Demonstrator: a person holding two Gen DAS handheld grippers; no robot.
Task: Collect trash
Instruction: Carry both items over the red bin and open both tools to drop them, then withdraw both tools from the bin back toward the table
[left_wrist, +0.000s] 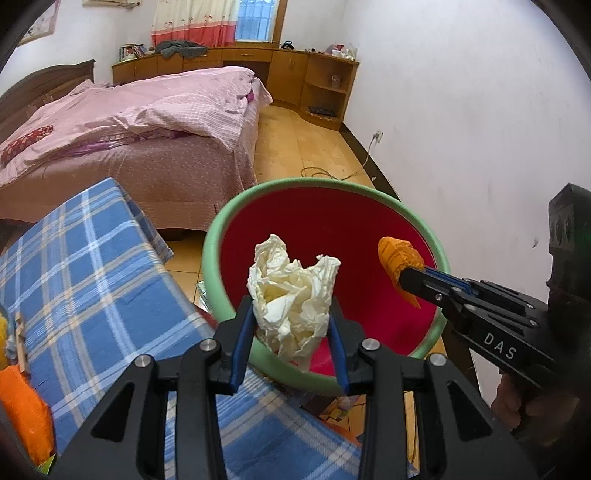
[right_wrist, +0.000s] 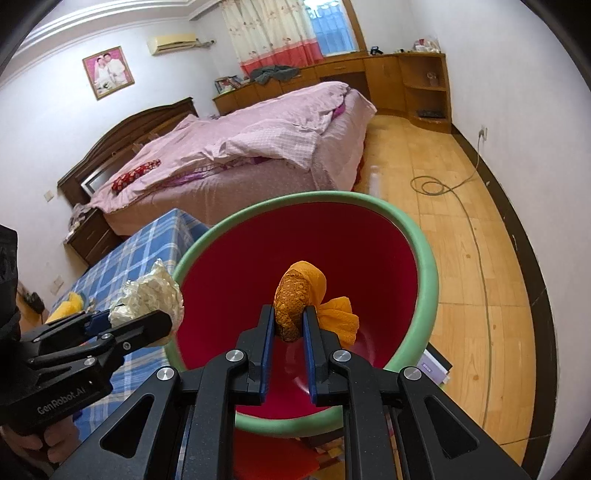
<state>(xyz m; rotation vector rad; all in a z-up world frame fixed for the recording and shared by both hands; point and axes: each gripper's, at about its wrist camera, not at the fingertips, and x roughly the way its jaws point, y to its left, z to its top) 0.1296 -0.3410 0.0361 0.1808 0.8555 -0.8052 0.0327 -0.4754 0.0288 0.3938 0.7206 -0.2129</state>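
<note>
The white paper wad (left_wrist: 291, 295) sits clenched between the pads of the left gripper (left_wrist: 291, 317), hanging over the near rim of the bin (left_wrist: 214, 236), a red tub with a green lip that stands on the floor just beside the end of the plaid-covered bench (left_wrist: 85, 266). The orange net scrap (right_wrist: 295, 306) is pinched tight in the right gripper (right_wrist: 290, 325), already over the bin's red inside, nearer its far right wall. Both pieces look to be at the drop step: carried to the bin, not yet let go. The next move calls for opening each pair of jaws while the load is well inside the rim; the wad looks closest to the lip, so it may want a small push forward first, or it could catch the edge and fall on the floor. The left view shows more orange stuff (left_wrist: 22, 402) lying at the bench's near left corner, likely trash still to collect, and a hand (left_wrist: 517, 406) on the right grip. The right view shows the wad from the side, a yellow scrap (right_wrist: 68, 304) on the bench, and books (right_wrist: 436, 363) on the floor behind the bin.
</note>
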